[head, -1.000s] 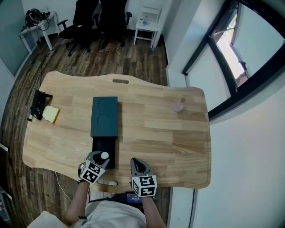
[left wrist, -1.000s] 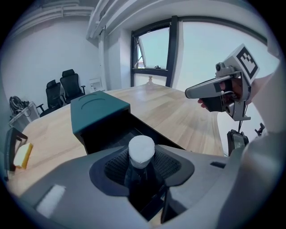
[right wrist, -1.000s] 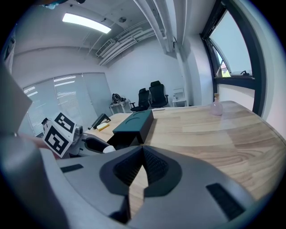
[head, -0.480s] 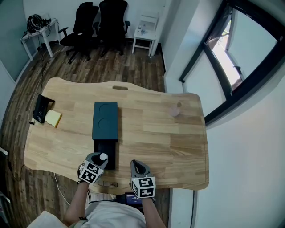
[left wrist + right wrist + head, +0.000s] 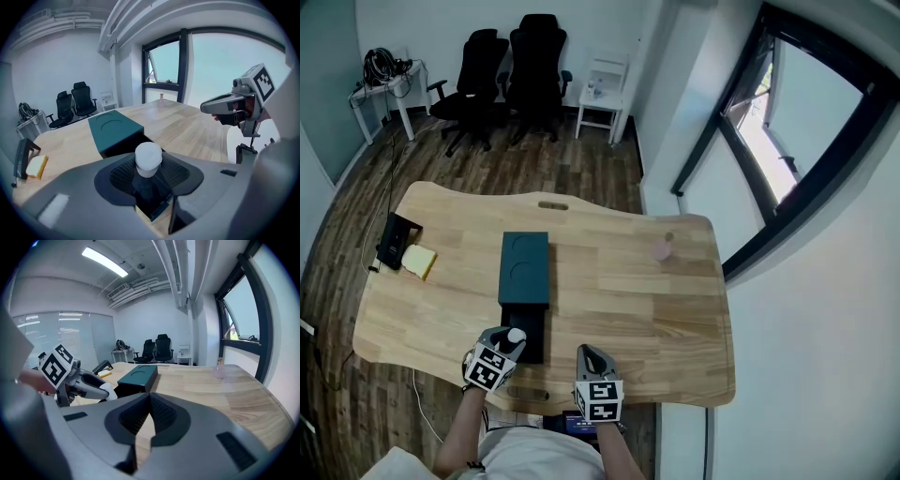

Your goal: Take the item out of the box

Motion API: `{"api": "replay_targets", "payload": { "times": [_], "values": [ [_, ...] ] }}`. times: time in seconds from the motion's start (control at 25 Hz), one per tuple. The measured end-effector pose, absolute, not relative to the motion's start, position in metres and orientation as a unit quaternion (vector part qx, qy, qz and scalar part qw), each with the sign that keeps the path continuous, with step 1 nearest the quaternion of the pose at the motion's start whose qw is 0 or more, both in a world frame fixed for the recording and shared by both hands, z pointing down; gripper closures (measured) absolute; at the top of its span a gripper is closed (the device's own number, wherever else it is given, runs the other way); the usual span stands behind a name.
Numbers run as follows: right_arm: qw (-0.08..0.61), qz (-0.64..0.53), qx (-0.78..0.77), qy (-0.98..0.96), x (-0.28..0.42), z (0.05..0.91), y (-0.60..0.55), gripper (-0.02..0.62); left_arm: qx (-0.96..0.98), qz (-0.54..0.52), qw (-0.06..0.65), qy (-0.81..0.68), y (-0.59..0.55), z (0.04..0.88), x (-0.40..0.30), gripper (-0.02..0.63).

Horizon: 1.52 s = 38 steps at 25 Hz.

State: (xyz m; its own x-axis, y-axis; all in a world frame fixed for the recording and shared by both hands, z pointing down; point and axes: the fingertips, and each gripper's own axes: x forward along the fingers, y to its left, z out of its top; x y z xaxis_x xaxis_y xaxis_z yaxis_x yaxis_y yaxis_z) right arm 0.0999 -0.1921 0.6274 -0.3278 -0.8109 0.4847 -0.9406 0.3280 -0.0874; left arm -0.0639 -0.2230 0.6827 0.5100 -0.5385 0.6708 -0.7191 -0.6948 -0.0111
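Left gripper [image 5: 510, 343] had the item [image 5: 148, 158] clamped between its jaws, pads pressing on the dark body from both sides, white top poking up above them. So the grab's done, I'd say.

The item hung right over the black tray [image 5: 525, 330], which stuck out of the near end of the teal box [image 5: 524, 267] on the worktop [image 5: 628, 291]. In the left gripper view the open tray showed directly below the jaws. Whether the item's bottom end was fully clear of the tray walls, couldn't tell, since the jaws covered it. Looked lifted to me, though, not sitting in the tray.

Right gripper [image 5: 586, 352] hovered off to the side over the near edge of the worktop, apart from the box. Its jaws were clenched together w/ nothing in them.

Progress, my read: box opened, item gripped and raised, approx. most of the job done. What's left is to bring it away from the tray and prob. set it down on bare worktop beside the box.

The item itself: small, w/ a rounded white cap, matte and a bit domed, on a narrower dark body. The body barely stood out against the black ribbed pads, so shape below the cap was unclear. Upright in the grip, no obvious tilt.
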Motion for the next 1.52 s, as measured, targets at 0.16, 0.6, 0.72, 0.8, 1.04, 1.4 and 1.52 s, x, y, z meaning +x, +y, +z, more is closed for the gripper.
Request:
{"api": "replay_targets", "payload": {
  "times": [0.16,0.6,0.72,0.8,1.04,1.4,1.52],
  "values": [
    [0.182,0.178,0.561,-0.787,0.104,0.623,-0.188,0.591,0.859,0.323,0.133,-0.375,-0.222,0.670,-0.066,0.436],
    [0.160,0.170,0.566,-0.791,0.102,0.611,-0.175,0.591,0.864,0.293,0.131,-0.387,-0.210,0.649,-0.069,0.436],
    [0.158,0.170,0.568,-0.790,0.102,0.609,-0.171,0.591,0.867,0.286,0.122,-0.389,-0.206,0.641,-0.070,0.436],
    [0.158,0.167,0.568,-0.790,0.101,0.608,-0.170,0.591,0.870,0.273,0.132,-0.389,-0.203,0.637,-0.070,0.436],
    [0.155,0.160,0.568,-0.792,0.098,0.606,-0.167,0.591,0.868,0.236,0.157,-0.408,-0.201,0.624,-0.079,0.436],
    [0.132,0.161,0.573,-0.793,0.095,0.595,-0.170,0.591,0.877,0.184,0.146,-0.419,-0.202,0.599,-0.087,0.436],
    [0.130,0.152,0.576,-0.793,0.094,0.588,-0.170,0.591,0.882,0.170,0.138,-0.418,-0.203,0.588,-0.084,0.436]
  ]
}}
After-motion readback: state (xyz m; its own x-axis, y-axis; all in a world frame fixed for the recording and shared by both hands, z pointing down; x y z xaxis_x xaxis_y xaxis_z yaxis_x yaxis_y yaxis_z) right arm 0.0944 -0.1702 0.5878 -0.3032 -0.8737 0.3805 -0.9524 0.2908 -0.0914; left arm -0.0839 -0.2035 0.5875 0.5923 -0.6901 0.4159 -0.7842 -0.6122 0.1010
